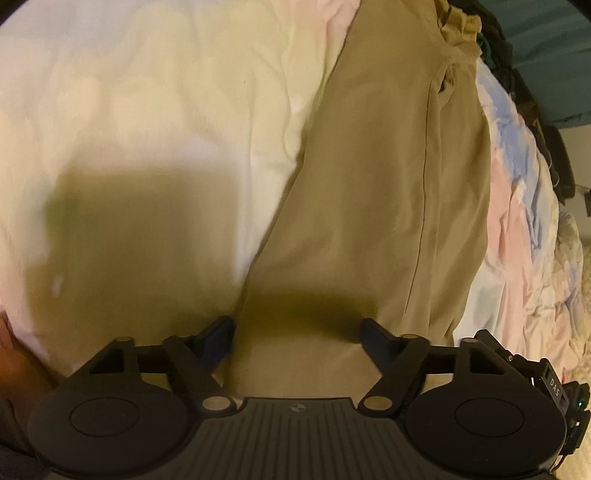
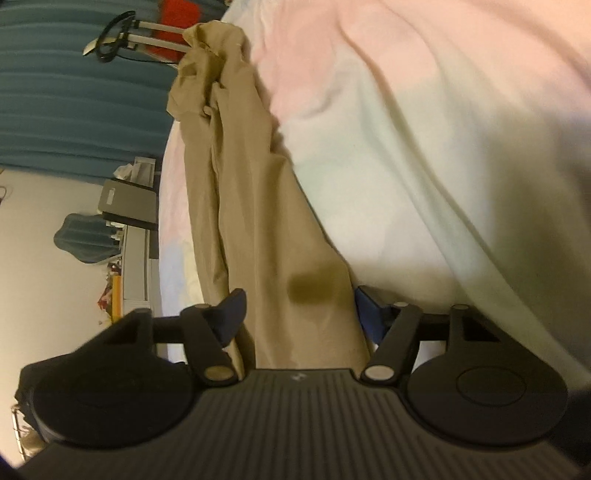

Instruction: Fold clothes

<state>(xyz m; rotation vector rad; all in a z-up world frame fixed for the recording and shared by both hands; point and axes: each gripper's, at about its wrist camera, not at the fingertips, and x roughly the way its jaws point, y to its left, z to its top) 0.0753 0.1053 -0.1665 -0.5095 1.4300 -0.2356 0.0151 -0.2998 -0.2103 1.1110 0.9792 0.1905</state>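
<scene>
Both wrist views look closely along the tan garment [image 1: 369,184] [image 2: 266,221].

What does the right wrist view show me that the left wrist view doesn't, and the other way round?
Only the right wrist view: the teal curtain, a grey box on furniture beside the bed, and a red item near the top edge.

Only the left wrist view: a rumpled pink and blue sheet to the right of the garment, and dark clothes piled at the far right.

Both: the tan garment lying lengthwise on the pale bedding, with the left gripper and right gripper each open over it.
</scene>
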